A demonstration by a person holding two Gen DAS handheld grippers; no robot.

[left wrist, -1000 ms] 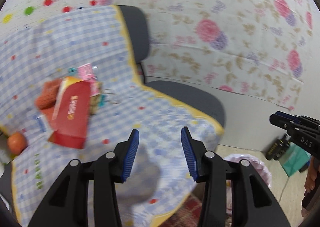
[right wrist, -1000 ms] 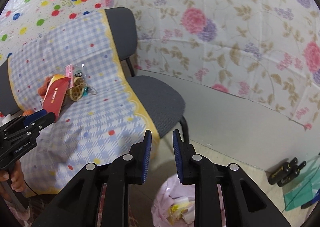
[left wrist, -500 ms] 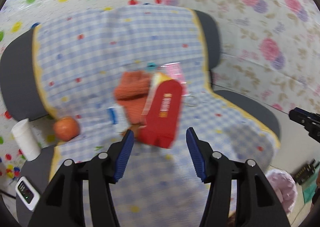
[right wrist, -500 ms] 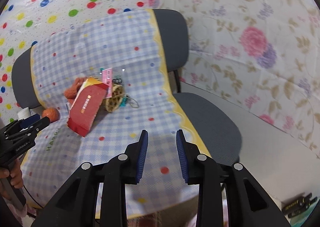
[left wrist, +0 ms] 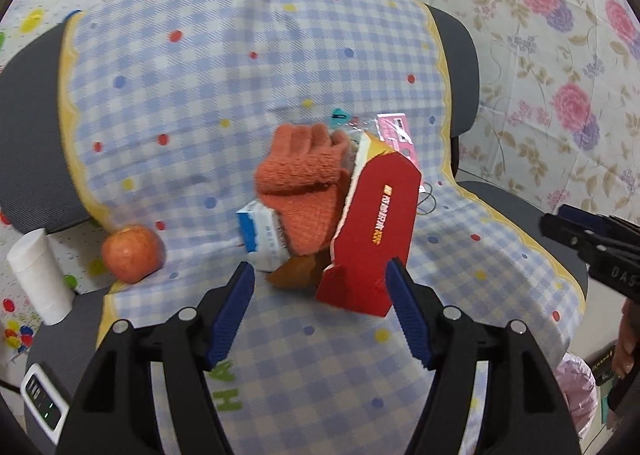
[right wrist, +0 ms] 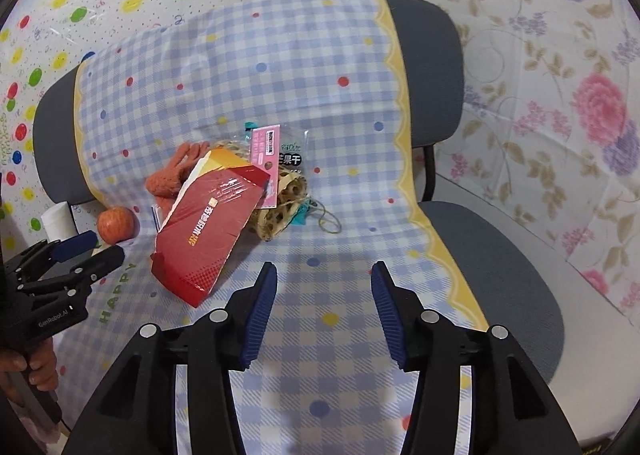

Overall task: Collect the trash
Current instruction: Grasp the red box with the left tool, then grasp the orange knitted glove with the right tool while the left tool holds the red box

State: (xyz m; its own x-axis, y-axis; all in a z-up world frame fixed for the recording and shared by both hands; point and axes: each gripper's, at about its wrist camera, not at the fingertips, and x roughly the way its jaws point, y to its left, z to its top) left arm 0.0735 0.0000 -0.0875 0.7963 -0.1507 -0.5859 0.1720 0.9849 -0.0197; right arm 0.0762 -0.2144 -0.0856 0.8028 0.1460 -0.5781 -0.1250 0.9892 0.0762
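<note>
A heap of items lies on a checked cloth [left wrist: 304, 67] [right wrist: 304, 67] draped over two grey chairs. On top is a red carton [left wrist: 372, 239] [right wrist: 208, 231], leaning on an orange fuzzy glove [left wrist: 304, 183] [right wrist: 172, 175]. A blue-and-white small box [left wrist: 260, 235] sits at the glove's left. A pink snack packet [left wrist: 396, 131] [right wrist: 266, 159] and a woven ball [right wrist: 280, 207] lie behind the carton. My left gripper [left wrist: 320, 275] hovers just short of the carton, jaws opening, nothing between them. My right gripper [right wrist: 323, 275] hangs right of the carton, jaws opening and empty.
An apple [left wrist: 132, 253] [right wrist: 115, 223] rests at the cloth's left edge beside a white paper roll [left wrist: 36, 275]. A pink-lined trash bag [left wrist: 576, 387] stands on the floor at the lower right. Patterned sheets cover the wall. A white device [left wrist: 40, 403] lies on the chair seat.
Both grippers swung left from the bin and floor toward the chairs, bringing the heap to the middle of view. Both pairs of jaws spread wider.
</note>
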